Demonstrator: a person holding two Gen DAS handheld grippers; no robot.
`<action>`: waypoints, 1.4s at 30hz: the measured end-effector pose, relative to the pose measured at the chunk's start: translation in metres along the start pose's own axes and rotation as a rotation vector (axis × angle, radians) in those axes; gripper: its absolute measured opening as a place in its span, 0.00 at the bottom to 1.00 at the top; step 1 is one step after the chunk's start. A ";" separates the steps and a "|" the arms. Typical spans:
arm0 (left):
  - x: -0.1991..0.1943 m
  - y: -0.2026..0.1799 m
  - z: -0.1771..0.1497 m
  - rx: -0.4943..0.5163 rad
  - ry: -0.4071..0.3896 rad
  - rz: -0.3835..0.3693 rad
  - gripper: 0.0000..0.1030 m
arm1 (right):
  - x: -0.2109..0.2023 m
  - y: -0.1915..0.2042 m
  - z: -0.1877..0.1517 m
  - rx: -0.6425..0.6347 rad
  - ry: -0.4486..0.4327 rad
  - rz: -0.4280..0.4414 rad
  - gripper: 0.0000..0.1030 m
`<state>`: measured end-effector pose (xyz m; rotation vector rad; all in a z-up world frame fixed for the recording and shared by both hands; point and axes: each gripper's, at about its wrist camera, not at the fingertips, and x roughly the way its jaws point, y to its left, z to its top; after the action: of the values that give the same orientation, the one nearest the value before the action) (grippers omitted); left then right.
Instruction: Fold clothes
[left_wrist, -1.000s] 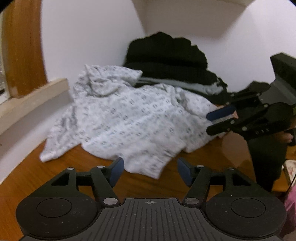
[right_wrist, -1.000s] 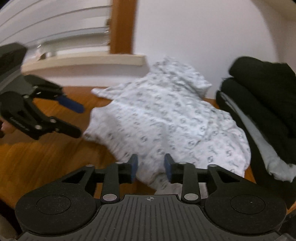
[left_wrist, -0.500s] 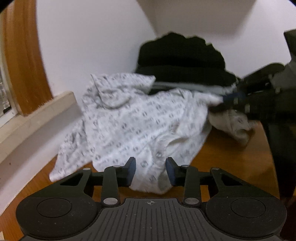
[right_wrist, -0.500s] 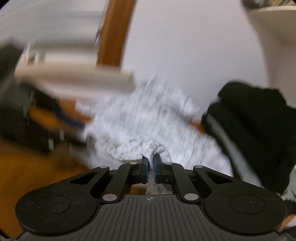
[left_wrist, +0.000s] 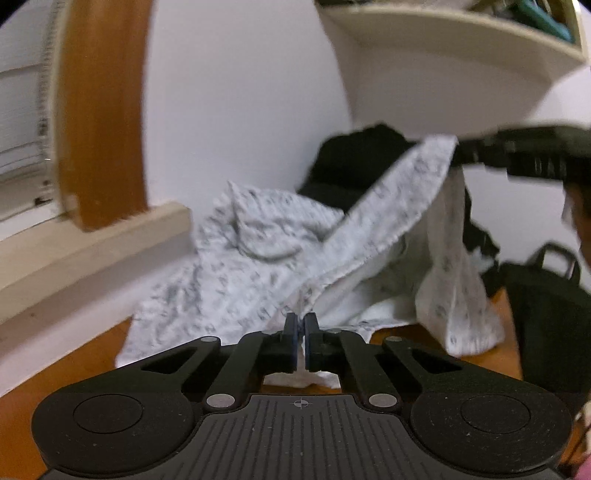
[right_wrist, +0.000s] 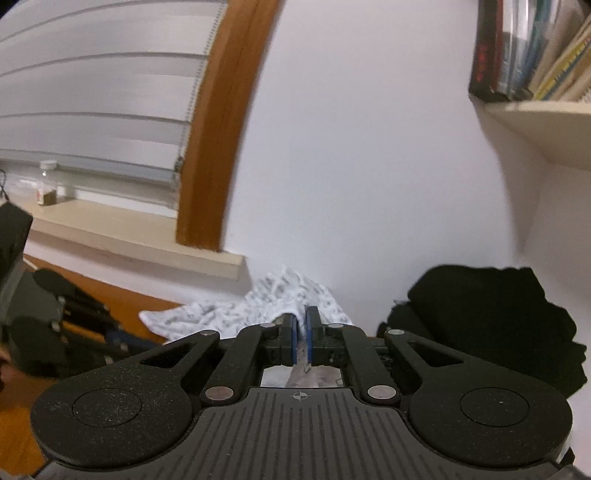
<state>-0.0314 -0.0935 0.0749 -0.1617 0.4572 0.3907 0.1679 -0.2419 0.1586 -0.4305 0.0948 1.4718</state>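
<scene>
A white hooded garment with a grey print (left_wrist: 258, 266) lies crumpled on the wooden table (left_wrist: 74, 369). My left gripper (left_wrist: 301, 325) has its jaws closing tight on the near hem, with cloth pinched between the blue pads. My right gripper (left_wrist: 460, 153) holds another edge higher up at the right, so the hem stretches diagonally between the two. In the right wrist view, the right gripper (right_wrist: 300, 321) is shut on a fold of the garment (right_wrist: 258, 306), and the left gripper (right_wrist: 122, 341) shows low at the left.
A stack of black folded clothes (left_wrist: 351, 162) (right_wrist: 498, 317) sits against the wall behind the garment. A window sill (right_wrist: 129, 240) with a small jar (right_wrist: 47, 182) runs along the left. A shelf of books (right_wrist: 535, 55) hangs above right. A black bag (left_wrist: 546, 314) stands at the right.
Both grippers went from open to shut on the garment's hem. Both then rose, the right one higher, lifting the cloth's edge off the table.
</scene>
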 end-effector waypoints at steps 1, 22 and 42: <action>-0.008 0.005 0.002 -0.005 -0.013 0.002 0.02 | -0.002 0.002 0.002 0.002 -0.006 0.008 0.06; -0.040 0.002 0.013 0.074 -0.020 -0.018 0.53 | 0.016 0.023 0.040 0.055 -0.038 0.160 0.06; -0.103 0.062 -0.001 -0.037 -0.091 0.181 0.06 | -0.012 0.048 0.062 -0.005 -0.070 0.184 0.06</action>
<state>-0.1425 -0.0710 0.1171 -0.1385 0.3760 0.5816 0.1074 -0.2307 0.2083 -0.3814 0.0767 1.6667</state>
